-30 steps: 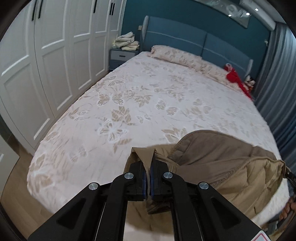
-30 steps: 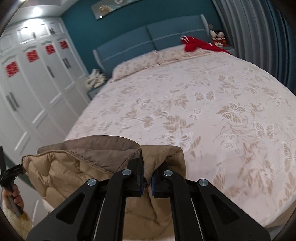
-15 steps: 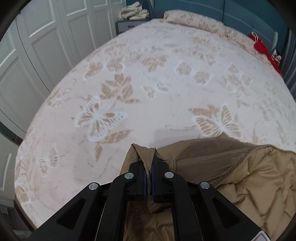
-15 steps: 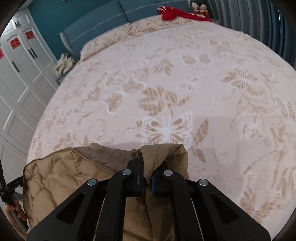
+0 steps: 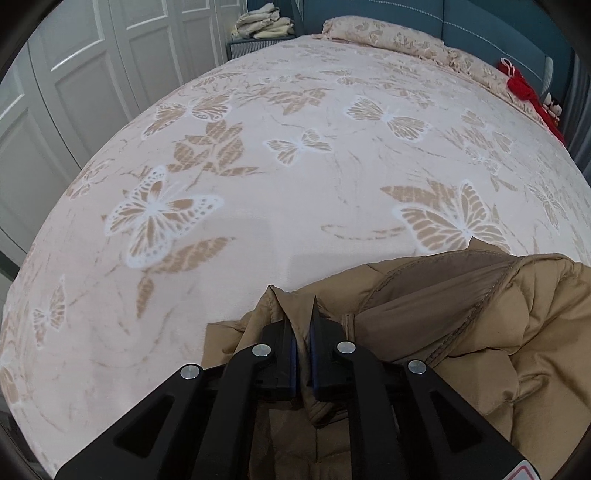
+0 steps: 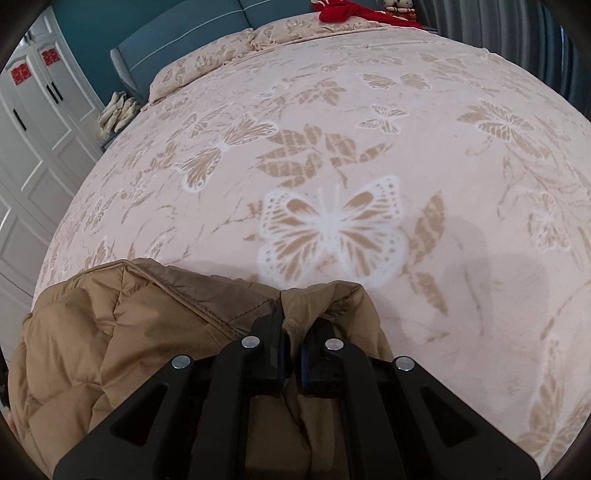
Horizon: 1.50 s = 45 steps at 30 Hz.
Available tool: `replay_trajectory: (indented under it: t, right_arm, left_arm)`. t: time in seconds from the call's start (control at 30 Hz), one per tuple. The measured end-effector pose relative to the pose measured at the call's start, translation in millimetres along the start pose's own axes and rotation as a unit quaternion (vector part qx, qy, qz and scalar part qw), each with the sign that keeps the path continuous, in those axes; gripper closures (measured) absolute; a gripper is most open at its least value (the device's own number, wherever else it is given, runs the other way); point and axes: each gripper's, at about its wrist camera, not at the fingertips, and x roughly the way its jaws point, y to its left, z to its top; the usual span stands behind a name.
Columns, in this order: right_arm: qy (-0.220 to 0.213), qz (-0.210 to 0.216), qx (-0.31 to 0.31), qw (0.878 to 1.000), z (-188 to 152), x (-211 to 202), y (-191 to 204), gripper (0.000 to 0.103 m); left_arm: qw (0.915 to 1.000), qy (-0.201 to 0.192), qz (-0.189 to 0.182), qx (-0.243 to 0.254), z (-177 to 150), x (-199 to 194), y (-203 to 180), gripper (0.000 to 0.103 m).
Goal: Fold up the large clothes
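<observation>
A tan quilted puffer jacket (image 5: 480,332) lies bunched at the near edge of a bed with a pink butterfly-print cover (image 5: 295,184). My left gripper (image 5: 302,325) is shut on a fold of the jacket's left edge, low over the cover. In the right wrist view the jacket (image 6: 129,332) spreads to the left, and my right gripper (image 6: 291,328) is shut on a fold at its right edge, close above the cover (image 6: 369,166).
White wardrobe doors (image 5: 74,92) run along the left side of the bed. A nightstand with folded cloths (image 5: 262,29) stands by the blue headboard (image 6: 177,48). Pillows (image 5: 388,40) and a red garment (image 5: 524,88) lie at the far end. Grey curtains (image 6: 517,26) hang on the right.
Both grippers have moved forward and down over the bed with the jacket held, so the cover is now much closer and the jacket rests further onto the bed.
</observation>
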Motion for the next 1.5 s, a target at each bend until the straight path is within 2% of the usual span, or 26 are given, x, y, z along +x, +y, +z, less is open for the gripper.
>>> replay_trajectory:
  t: [0.27,0.37,0.43,0.47,0.5,0.53,0.57,0.6,0.63,0.67,0.7,0.8,0.87,0.93,1.0,1.03,1.1,1.13,1.23,1.37,1.5]
  right_arm:
    - [-0.022,0.002,0.001,1.0,-5.3,0.6,0.4,0.1]
    - [-0.017,0.009,0.004,1.0,-4.3,0.1,-1.0,0.099]
    - [-0.001,0.021,0.012,1.0,1.3,-5.9,-6.6,0.097]
    - [0.007,0.027,0.021,0.999,5.3,-11.9,-10.9,0.093]
    - [0.009,0.032,0.03,0.999,9.8,-22.8,-16.0,0.085]
    - [0.002,0.036,0.035,0.999,13.2,-35.1,-20.2,0.079]
    - [-0.014,0.036,0.039,0.998,16.2,-51.8,-25.6,0.055]
    - [-0.039,0.018,0.043,0.998,19.0,-72.0,-31.3,0.038]
    - [-0.059,0.008,0.044,0.997,20.8,-86.1,-35.8,0.038]
    - [-0.077,0.004,0.042,0.996,23.4,-104.5,-40.8,0.038]
    - [-0.085,0.004,0.039,0.996,26.2,-119.8,-43.8,0.038]
    - [-0.106,0.009,0.033,0.994,28.8,-152.2,-38.1,0.044]
    - [-0.116,0.029,0.006,0.993,28.3,-169.4,-10.7,0.049]
    - [-0.125,0.043,-0.035,0.991,23.2,-177.8,28.7,0.053]
    - [-0.118,0.058,-0.08,0.988,15.1,-176.5,70.6,0.07]
    - [-0.114,0.059,-0.096,0.987,10.8,-173.6,88.9,0.074]
    - [-0.106,0.059,-0.135,0.983,0.0,-164.1,124.2,0.09]
    - [-0.099,0.053,-0.163,0.98,-9.1,-153.8,146.9,0.092]
    - [-0.078,0.06,-0.181,0.978,-22.6,-130.3,173.4,0.094]
    - [-0.053,0.039,-0.181,0.981,-31.6,-89.9,182.5,0.095]
    - [-0.028,0.03,-0.174,0.984,-37.9,-58.9,175.7,0.095]
  left_arm:
    - [0.9997,-0.023,-0.001,-0.007,-5.2,1.5,-1.3,0.093]
    - [0.9997,-0.014,-0.017,-0.012,-2.1,-1.2,4.4,0.093]
    - [0.9995,0.006,-0.026,-0.016,4.1,-8.1,13.0,0.09]
    - [0.9988,0.018,-0.037,-0.025,8.8,-17.7,22.2,0.088]
    - [0.9981,0.021,-0.047,-0.033,11.9,-27.7,30.1,0.085]
    - [0.9973,0.019,-0.058,-0.04,15.6,-39.3,39.2,0.076]
    - [0.997,0.011,-0.061,-0.046,20.4,-57.2,51.0,0.049]
    - [0.9979,-0.005,-0.041,-0.05,24.6,-72.8,60.3,0.031]
    - [0.9978,-0.034,-0.009,-0.057,28.1,-90.6,70.8,0.017]
    - [0.995,-0.081,0.012,-0.058,31.7,-115.4,83.1,0.017]
    - [0.993,-0.105,0.018,-0.05,35.4,-133.1,90.4,0.017]
    - [0.9895,-0.138,0.033,-0.028,49.9,-175.7,93.8,0.017]
    - [0.9879,-0.154,0.018,-0.013,53.2,-197.1,73.4,0.017]
    - [0.9885,-0.151,-0.003,0.0,53.8,-201.3,50.5,0.017]
    - [0.9896,-0.14,-0.022,0.023,48.1,-198.1,12.1,0.019]
    - [0.9903,-0.131,-0.028,0.038,41.7,-192.3,-13.2,0.022]
    - [0.9912,-0.115,-0.03,0.059,32.8,-178.1,-47.1,0.031]
    - [0.9918,-0.104,-0.03,0.068,28.2,-169.4,-62.5,0.035]
    - [0.993,-0.072,-0.03,0.088,12.7,-138.1,-102.0,0.045]
    - [0.9935,-0.054,0.009,0.1,2.6,-93.2,-129.1,0.047]
    - [0.9947,-0.037,0.016,0.094,-7.3,-66.8,-132.3,0.047]
